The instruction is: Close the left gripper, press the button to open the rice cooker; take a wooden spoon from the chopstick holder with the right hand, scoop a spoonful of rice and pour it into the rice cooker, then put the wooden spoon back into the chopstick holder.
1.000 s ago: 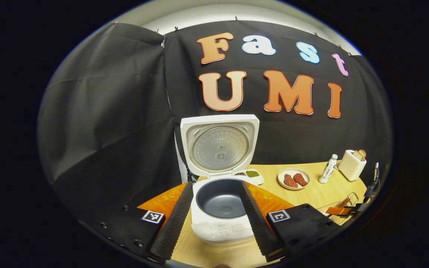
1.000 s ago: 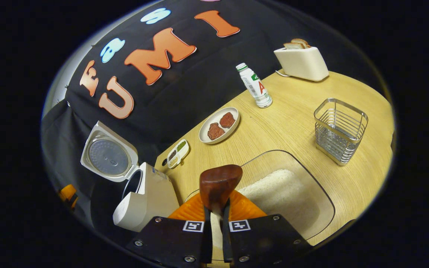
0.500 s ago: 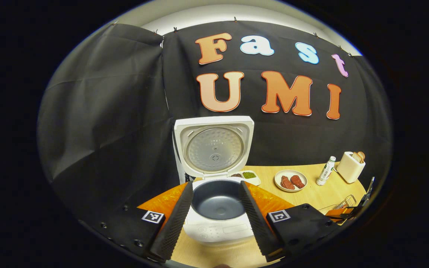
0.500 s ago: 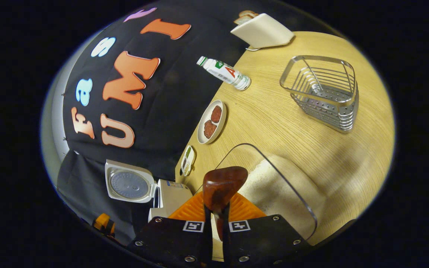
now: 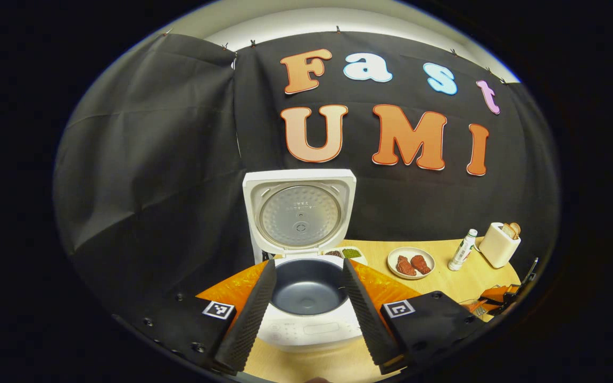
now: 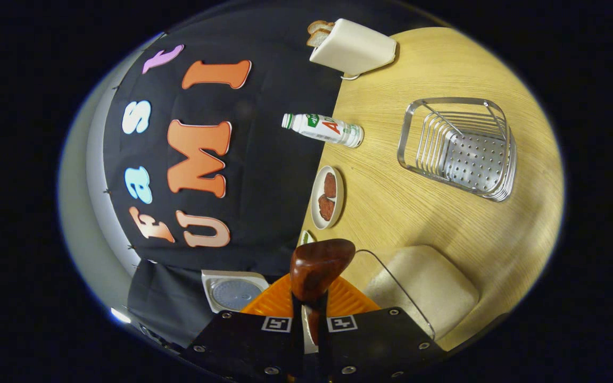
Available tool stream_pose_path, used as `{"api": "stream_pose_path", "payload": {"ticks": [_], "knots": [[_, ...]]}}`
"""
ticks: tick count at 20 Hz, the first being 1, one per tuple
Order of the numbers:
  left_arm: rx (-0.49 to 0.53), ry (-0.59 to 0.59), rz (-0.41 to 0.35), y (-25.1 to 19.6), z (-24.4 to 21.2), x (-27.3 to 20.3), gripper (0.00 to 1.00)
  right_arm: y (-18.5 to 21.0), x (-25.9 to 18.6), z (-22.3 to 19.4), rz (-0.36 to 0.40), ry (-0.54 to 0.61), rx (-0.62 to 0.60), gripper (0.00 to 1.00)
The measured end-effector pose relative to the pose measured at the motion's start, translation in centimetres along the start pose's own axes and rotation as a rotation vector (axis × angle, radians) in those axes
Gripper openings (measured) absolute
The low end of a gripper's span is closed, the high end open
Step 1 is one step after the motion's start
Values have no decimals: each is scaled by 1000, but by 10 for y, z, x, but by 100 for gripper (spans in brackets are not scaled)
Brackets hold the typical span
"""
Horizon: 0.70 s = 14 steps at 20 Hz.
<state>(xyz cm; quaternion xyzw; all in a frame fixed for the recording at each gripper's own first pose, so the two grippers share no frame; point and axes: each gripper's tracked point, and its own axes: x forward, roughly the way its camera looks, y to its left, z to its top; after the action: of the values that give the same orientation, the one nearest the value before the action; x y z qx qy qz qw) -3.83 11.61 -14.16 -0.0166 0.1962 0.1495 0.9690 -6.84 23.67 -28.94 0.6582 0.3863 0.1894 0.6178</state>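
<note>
The white rice cooker [image 5: 306, 319] stands open, its lid [image 5: 298, 213] upright and its dark inner pot [image 5: 306, 284] bare. My left gripper [image 5: 309, 266] is open, with the pot showing between its fingers [image 5: 248, 314]. My right gripper [image 6: 309, 306] is shut on the handle of the wooden spoon [image 6: 317, 268]. The spoon's brown bowl points forward over the near rim of the clear rice dish [image 6: 426, 282]. Whether rice lies in the spoon is hidden. The wire chopstick holder [image 6: 458, 149] stands beyond the dish. The right gripper view is rolled, so the table [image 6: 445, 223] stands almost on edge.
Along the table's back stand a toaster with bread [image 6: 351, 47], a small bottle [image 6: 325, 129], a plate with two pieces of meat [image 6: 329, 196] and a small divided dish [image 5: 346, 254]. The cooker's lid [image 6: 234, 291] shows left of the spoon. The other gripper [image 5: 498, 297] is at the right edge.
My right gripper has rolled further with the spoon, and the rice dish has dropped lower in its view. The left gripper has shifted slightly, and the cooker sits a little further left.
</note>
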Motion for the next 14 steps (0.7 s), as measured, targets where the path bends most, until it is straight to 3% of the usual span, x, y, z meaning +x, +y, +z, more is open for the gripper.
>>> {"api": "stream_pose_path", "payload": {"ticks": [7, 14], "knots": [[-36, -8, 20, 0, 0, -2, 84, 34, 10, 20, 90, -8, 114, 10], [-56, -16, 53, 13, 0, -5, 84, 91, 15, 6, 201, 40, 202, 10]]}}
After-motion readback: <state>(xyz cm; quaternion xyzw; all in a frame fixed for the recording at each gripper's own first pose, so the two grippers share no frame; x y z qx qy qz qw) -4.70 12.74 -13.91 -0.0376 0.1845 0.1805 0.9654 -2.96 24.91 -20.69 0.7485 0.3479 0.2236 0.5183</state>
